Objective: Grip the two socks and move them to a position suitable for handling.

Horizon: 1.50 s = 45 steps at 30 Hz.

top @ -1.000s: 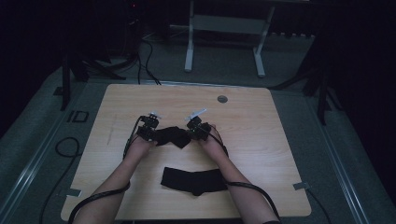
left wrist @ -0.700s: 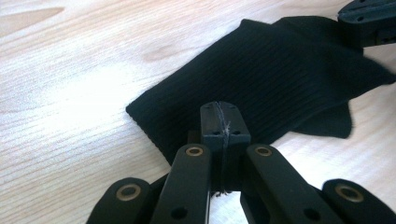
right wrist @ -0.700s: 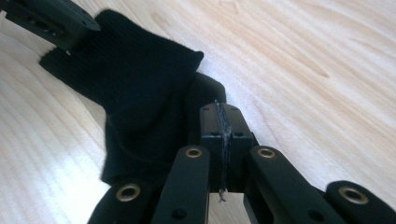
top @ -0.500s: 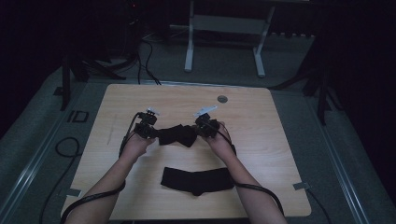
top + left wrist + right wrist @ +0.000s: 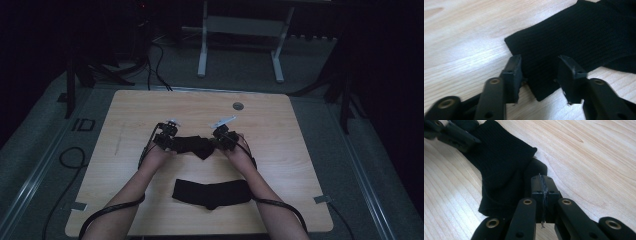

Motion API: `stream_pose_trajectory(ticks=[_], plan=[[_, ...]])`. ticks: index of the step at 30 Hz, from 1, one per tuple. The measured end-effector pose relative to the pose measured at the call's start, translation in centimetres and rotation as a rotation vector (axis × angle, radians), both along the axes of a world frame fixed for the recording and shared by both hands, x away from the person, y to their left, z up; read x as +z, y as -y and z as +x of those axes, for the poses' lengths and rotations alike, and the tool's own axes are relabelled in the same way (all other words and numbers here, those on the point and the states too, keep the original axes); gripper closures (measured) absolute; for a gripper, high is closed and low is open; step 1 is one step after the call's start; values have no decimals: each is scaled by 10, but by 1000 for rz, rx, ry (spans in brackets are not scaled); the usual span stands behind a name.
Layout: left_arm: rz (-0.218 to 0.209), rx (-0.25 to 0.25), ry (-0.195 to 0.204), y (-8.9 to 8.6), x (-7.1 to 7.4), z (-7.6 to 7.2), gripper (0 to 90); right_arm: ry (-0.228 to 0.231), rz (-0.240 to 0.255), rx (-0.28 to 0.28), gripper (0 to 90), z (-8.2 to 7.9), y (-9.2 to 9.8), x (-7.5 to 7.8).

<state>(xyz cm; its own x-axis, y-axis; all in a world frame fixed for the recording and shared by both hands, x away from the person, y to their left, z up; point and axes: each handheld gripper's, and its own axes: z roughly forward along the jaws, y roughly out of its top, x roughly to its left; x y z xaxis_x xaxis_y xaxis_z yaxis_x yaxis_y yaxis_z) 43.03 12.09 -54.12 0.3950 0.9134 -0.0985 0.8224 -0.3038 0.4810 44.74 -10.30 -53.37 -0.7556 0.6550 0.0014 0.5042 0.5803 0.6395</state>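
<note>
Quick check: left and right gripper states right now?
Left gripper: open, jaws just opened, sock edge between them, unpressed.
Right gripper: shut; grip on the sock cannot be told.

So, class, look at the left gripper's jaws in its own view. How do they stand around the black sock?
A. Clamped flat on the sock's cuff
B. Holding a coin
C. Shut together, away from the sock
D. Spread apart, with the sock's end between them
D. In the left gripper view the left gripper has its jaws spread, having just been opening, and the end of the black sock lies between them on the table, unpressed.
</note>
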Motion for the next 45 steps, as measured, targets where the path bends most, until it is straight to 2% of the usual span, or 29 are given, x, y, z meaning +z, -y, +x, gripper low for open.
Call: stream_pose_trajectory(ticks=[1,2,5,6,8,9,13,16,19,20,25,28,32,35,38,39,43,45], plan=[[-17,4,-1,-1,0,1,540,2,-1,1,893,0,0,0],[-51,14,-9,-1,-1,2,538,1,-1,-1,893,0,0,1],[-68,9,-13,-1,-3,3,518,0,0,-2,894,0,1,1],[-71,6,-13,0,-3,3,519,-2,1,-3,893,0,1,1],[-40,-8,-3,4,-2,3,530,-1,-2,-3,893,1,1,0],[-33,-15,1,6,-2,3,565,-2,-1,-4,893,1,1,0],[-58,-37,-18,10,-2,2,776,-9,-3,-5,893,1,1,-3],[-70,-32,-16,12,-1,0,838,-7,0,-8,894,1,2,-3],[-96,-41,-18,9,6,-3,852,0,6,-11,893,0,5,1],[-115,-41,-19,7,10,-3,853,4,8,-12,893,0,6,3],[-149,-58,-11,-6,30,-8,858,23,27,-25,893,0,16,17],[-150,-73,-6,-15,39,-12,858,42,36,-28,893,-2,25,27],[-150,-83,-15,-23,42,-14,858,57,50,-39,893,-4,37,36],[-159,-98,-22,-31,43,-19,858,72,69,-64,892,-10,57,45],[-162,-100,-16,-35,42,-23,857,80,89,-83,892,-17,74,47],[-175,-97,-17,-37,42,-24,857,81,96,-89,892,-19,80,47],[-206,-118,-20,-38,41,-30,857,81,120,-109,892,-30,103,46],[-203,-139,-20,-36,41,-33,857,80,135,-124,892,-35,112,46]])
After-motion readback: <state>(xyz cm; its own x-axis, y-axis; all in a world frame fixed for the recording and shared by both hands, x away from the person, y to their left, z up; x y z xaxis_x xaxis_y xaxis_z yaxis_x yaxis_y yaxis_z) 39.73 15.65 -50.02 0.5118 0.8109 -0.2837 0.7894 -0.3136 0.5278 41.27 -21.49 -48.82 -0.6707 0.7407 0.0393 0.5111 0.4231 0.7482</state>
